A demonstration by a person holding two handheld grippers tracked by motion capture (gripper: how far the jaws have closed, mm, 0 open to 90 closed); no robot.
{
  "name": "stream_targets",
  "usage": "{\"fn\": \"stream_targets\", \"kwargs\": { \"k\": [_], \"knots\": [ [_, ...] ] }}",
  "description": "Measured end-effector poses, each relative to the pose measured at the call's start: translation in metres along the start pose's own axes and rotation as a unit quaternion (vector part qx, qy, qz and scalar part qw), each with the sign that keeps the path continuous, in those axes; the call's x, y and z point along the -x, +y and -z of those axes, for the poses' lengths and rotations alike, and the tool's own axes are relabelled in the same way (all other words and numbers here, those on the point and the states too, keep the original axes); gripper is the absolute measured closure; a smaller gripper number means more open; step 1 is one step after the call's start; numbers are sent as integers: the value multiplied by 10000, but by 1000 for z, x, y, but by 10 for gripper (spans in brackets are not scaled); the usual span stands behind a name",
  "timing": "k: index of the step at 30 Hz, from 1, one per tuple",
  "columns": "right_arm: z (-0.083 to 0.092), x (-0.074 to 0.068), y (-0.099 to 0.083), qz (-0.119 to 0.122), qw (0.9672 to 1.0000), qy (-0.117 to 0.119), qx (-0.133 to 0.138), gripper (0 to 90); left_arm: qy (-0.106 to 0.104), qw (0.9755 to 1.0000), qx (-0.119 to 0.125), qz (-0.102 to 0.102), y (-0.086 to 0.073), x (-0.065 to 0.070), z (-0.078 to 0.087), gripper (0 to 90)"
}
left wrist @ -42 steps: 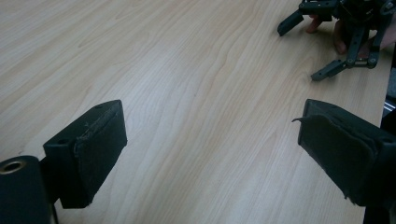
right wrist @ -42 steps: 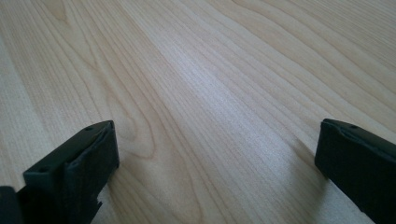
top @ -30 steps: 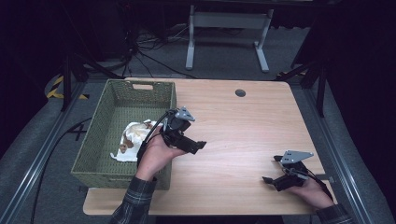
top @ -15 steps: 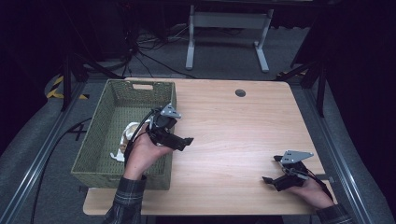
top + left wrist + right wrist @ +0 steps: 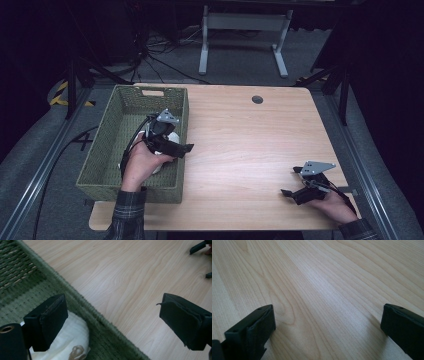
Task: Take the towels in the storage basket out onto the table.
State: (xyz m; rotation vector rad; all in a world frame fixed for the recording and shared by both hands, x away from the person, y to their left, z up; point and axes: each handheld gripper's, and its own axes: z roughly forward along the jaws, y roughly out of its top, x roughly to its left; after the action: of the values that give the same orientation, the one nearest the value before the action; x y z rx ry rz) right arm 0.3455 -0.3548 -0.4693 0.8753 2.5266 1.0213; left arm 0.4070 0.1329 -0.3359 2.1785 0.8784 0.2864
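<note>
A green woven basket point(image 5: 107, 150) stands at the table's left side, with a white cloth bundle point(image 5: 70, 337) lying inside against its right wall. My left gripper point(image 5: 181, 148) hovers over that wall, jaws wide open and empty. In the left gripper view point(image 5: 115, 322) one jaw hangs above the cloth and the other above bare wood, with the basket rim point(image 5: 82, 305) between them. A small tan object point(image 5: 77, 351) peeks out from the cloth. My right gripper point(image 5: 290, 182) rests low at the table's front right, open over bare wood point(image 5: 327, 325).
The light wooden table point(image 5: 240, 140) has a dark cable hole point(image 5: 257, 99) near its far edge. A grey metal stand point(image 5: 240, 30) and cables lie on the floor beyond. The right gripper's jaw tips point(image 5: 200, 246) show far off in the left gripper view.
My left gripper has drifted left, from over the table beside the basket to over the basket's right wall, and the hand now covers most of the cloth. The right gripper has stayed put.
</note>
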Motion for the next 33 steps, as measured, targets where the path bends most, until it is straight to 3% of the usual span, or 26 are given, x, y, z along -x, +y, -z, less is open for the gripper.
{"fn": "stream_targets", "kwargs": {
  "k": [13, 15, 17, 24, 33],
  "knots": [
    [0, 0, 0, 2, 10000, -1, 0, 0, 411, 9984, -67, 374, -19, -23, 18, 85],
    [0, 0, 0, -1, 10000, 1, -2, 0, 461, 9983, -120, 326, -21, -27, 19, 85],
    [0, 0, 0, -1, 10000, 0, -1, 0, 480, 9978, -141, 445, -23, -28, 19, 85],
    [0, 0, 0, 6, 10000, -3, 2, 0, 577, 9967, -276, 506, -32, -38, 14, 85],
    [0, 0, 0, 4, 10000, -3, 1, 0, 642, 9943, -636, 572, -47, -51, 1, 85]
  ]
}}
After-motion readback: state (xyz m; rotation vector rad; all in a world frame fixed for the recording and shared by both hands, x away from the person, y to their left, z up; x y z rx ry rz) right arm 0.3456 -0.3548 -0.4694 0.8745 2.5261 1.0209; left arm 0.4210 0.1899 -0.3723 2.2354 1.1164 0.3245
